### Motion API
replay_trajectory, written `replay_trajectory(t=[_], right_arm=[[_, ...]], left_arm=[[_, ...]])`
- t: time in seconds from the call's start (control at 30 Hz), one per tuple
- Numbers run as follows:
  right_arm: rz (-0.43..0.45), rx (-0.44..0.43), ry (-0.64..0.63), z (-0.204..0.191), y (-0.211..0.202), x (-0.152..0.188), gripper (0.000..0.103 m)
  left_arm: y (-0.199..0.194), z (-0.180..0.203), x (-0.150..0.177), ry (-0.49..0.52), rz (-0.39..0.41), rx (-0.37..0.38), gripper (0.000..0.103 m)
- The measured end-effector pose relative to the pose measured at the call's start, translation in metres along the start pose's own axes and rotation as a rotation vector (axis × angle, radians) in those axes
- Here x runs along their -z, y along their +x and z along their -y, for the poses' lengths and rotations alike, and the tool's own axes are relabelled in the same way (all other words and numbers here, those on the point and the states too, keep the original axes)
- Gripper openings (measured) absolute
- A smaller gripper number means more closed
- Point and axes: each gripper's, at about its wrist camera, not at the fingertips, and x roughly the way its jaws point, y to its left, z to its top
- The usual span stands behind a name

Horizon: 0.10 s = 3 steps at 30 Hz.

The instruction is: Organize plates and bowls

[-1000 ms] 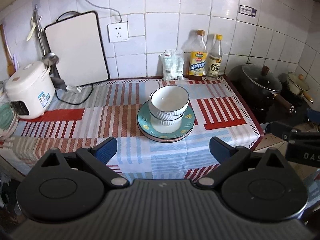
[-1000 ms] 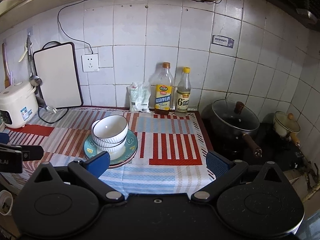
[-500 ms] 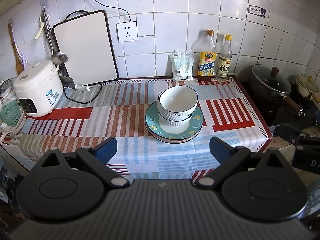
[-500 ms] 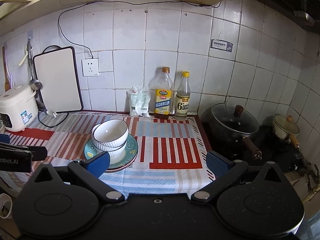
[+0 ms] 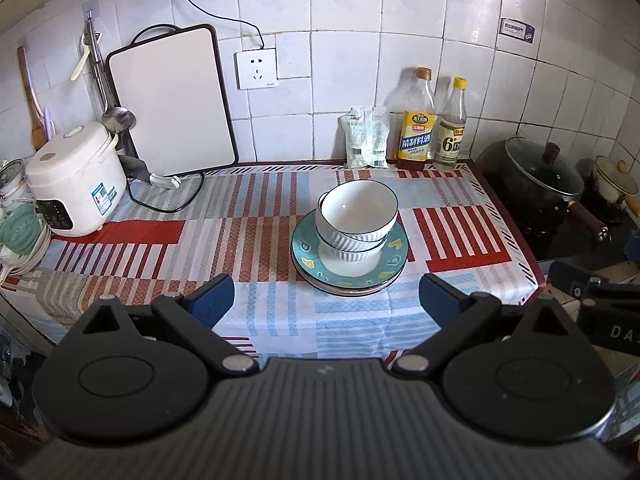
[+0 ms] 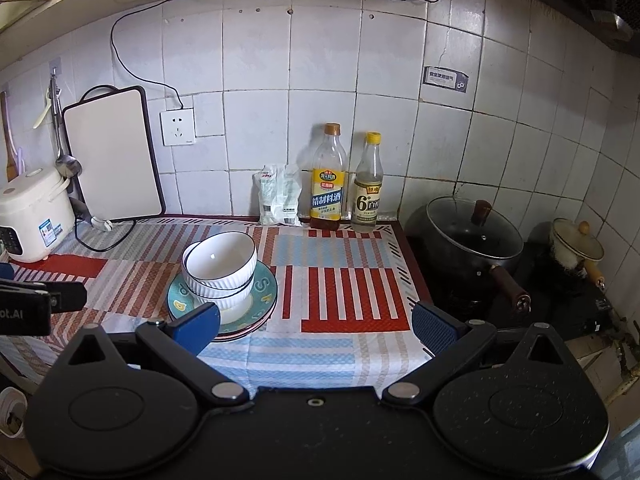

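Note:
Two white ribbed bowls (image 5: pixel 358 216) (image 6: pixel 220 266) sit nested on a stack of plates, the top one teal (image 5: pixel 394 258) (image 6: pixel 264 284) with a pink one under it, in the middle of the striped cloth. My left gripper (image 5: pixel 326 298) is open and held back over the counter's front edge, short of the stack. My right gripper (image 6: pixel 316 326) is open too, empty, to the right of the stack; its left fingertip (image 6: pixel 198 326) overlaps the plates' near rim in the picture. Part of each gripper shows at the edge of the other's view.
A rice cooker (image 5: pixel 76 182) and cutting board (image 5: pixel 172 100) stand at the back left. A packet (image 5: pixel 366 136) and two bottles (image 5: pixel 416 120) line the wall. A lidded black pot (image 5: pixel 540 180) and a small cream pot (image 6: pixel 576 246) sit on the stove at right.
Both grippers have pulled back and tilted up a little, so the bowls and plates sit lower and farther away in both views. The stack has not moved.

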Motion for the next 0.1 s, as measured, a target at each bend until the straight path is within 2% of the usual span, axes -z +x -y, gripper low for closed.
replay_trajectory(t=[0.1], right_arm=[[-0.003, -0.002, 0.001, -0.0003, 0.0015, -0.0003, 0.103]], left_arm=[[0.0005, -0.0002, -0.0009, 0.0, -0.001, 0.001, 0.1]])
